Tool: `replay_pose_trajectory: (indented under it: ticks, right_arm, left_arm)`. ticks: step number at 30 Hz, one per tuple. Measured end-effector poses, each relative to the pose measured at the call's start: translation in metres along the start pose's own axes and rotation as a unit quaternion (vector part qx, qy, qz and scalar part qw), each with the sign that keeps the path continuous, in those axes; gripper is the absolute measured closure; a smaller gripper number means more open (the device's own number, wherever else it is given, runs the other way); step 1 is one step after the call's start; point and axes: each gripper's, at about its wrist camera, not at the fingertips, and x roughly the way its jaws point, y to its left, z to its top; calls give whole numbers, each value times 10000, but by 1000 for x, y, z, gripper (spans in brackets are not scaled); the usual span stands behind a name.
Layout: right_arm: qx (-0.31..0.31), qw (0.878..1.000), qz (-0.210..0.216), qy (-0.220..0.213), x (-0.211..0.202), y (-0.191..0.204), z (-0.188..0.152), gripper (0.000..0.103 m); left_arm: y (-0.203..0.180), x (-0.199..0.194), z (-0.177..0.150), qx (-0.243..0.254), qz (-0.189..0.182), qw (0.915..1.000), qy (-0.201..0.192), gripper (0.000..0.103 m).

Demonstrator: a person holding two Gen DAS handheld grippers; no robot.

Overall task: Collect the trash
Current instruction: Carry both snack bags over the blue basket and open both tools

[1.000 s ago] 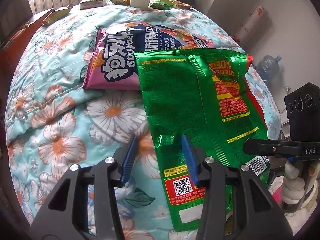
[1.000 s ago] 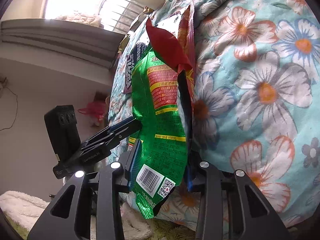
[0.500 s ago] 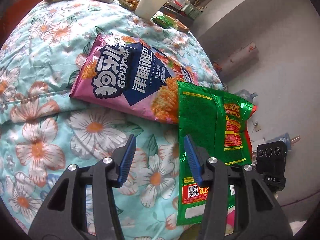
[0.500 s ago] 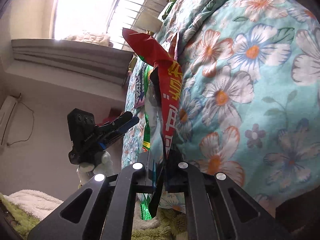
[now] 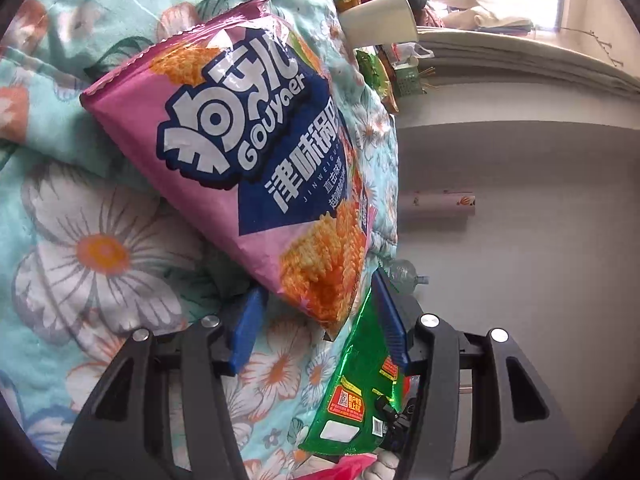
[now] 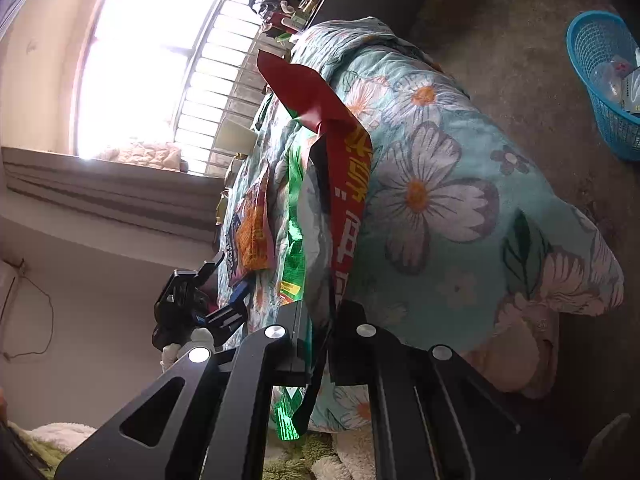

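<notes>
Left wrist view: I see pink snack bag much bigger now than second ago, lying on flowery blanket. Left gripper spread wide, bag corner between fingers, nothing pinched. Green wrapper has slid off to side. Right gripper pressed together, pinching green wrapper, now lifted off bed edge. I count two snack bags, one paper cup, one blue basket.
</notes>
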Motion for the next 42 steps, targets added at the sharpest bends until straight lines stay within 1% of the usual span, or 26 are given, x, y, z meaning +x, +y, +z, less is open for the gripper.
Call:
replay_pose_trajectory:
  ticks: [3,4,5,7,9,10,11,12,14,16,17,18,21,23,24,26,30,34,37,39,42]
  right_arm:
    - [30,10000,-11,-6,0,-3,0,97]
    - [38,10000,-17,-5,0,-3,2,97]
    - [49,10000,-27,-4,-3,-7,3,97]
    - [82,10000,-45,5,-5,-9,0,97]
    - [107,9999,-35,-2,-5,-9,-1,97]
    - [122,9999,-33,-9,-5,-9,-1,97]
    - [130,9999,-28,-11,-5,-10,-1,97]
    - [135,9999,-25,-12,-5,-10,-2,97]
    - [155,9999,-22,0,-2,-11,-2,97]
    - [232,9997,29,46,1,-13,-3,94]
    - [264,9996,58,59,2,-13,-4,94]
    - [278,9996,91,55,3,-14,-4,94]
    - [296,9993,218,12,2,-13,-5,95]
    - [316,9989,348,-33,0,-12,-6,96]
    - [316,9987,396,-56,-1,-12,-6,97]
    - [278,9986,428,-116,-5,-9,-7,98]
    - [143,9985,452,-282,-20,0,-7,99]
    - [-24,9968,577,-552,-40,8,-5,100]
    - [-75,9951,619,-770,-56,10,-6,100]
    - [-69,9935,647,-936,-68,9,-6,100]
    - [-72,9892,714,-1279,-90,6,-8,100]
  left_arm:
    - [-3,-4,-1,-91,-518,9981,-308,53]
    - [-3,-2,0,-123,-594,9976,-342,53]
    - [-3,1,1,-153,-579,9975,-378,53]
    - [1,6,5,-317,-316,9978,-482,55]
    - [7,12,8,-487,-141,9972,-552,68]
    - [8,14,9,-515,-28,9969,-596,72]
    - [8,15,9,-519,5,9966,-646,76]
    - [7,15,10,-479,15,9966,-674,76]
    - [3,16,11,-379,44,9964,-750,84]
    - [-3,15,13,-267,-28,9962,-828,88]
    - [-7,13,13,-155,-57,9960,-881,92]
    - [-8,3,13,11,-66,9955,-941,96]
    - [-30,-11,9,657,94,9917,-1098,99]
    - [-47,-18,4,1104,246,9866,-1178,101]
    - [-55,-20,1,1338,347,9829,-1218,102]
    - [-72,-29,-7,1749,428,9751,-1292,103]
    - [-108,-43,-25,2566,527,9540,-1456,103]
    - [-138,-53,-49,3168,409,9364,-1456,103]
    - [-160,-53,-65,3558,262,9236,-1407,103]
    - [-170,-54,-78,3759,149,9167,-1350,103]
    - [-187,-45,-93,4040,25,9069,-1195,103]
